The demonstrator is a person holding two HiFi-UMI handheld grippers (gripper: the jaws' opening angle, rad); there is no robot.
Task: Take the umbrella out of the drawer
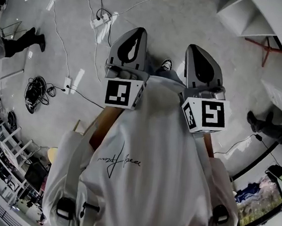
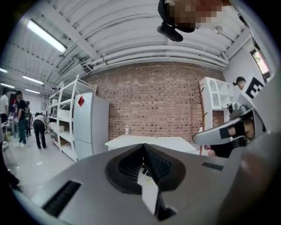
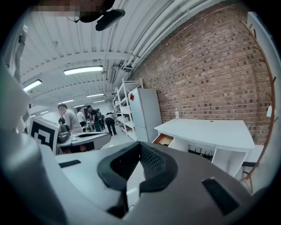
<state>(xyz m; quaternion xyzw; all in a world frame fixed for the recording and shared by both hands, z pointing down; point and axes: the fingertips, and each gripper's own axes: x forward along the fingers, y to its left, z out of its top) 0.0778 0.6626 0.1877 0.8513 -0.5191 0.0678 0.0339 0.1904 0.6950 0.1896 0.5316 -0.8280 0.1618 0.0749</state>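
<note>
Presently: umbrella, not discernible in any view. Drawer (image 3: 163, 139), pulled open at the left end of the white desk (image 3: 210, 129), against the brick wall (image 3: 206, 79). Left gripper (image 1: 134, 36) and right gripper (image 1: 201, 53), side by side before the chest, pointing outward near level. Both pairs of jaws pressed together, nothing between.

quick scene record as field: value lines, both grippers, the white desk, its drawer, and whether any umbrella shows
left gripper: jaws together, nothing between them
right gripper: jaws together, nothing between them
white desk: in front of the brick wall, ahead of both grippers
drawer: pulled open at the desk's left end in the right gripper view, contents too small to tell
umbrella: not seen in any view
contact: neither gripper touches desk or drawer
</note>
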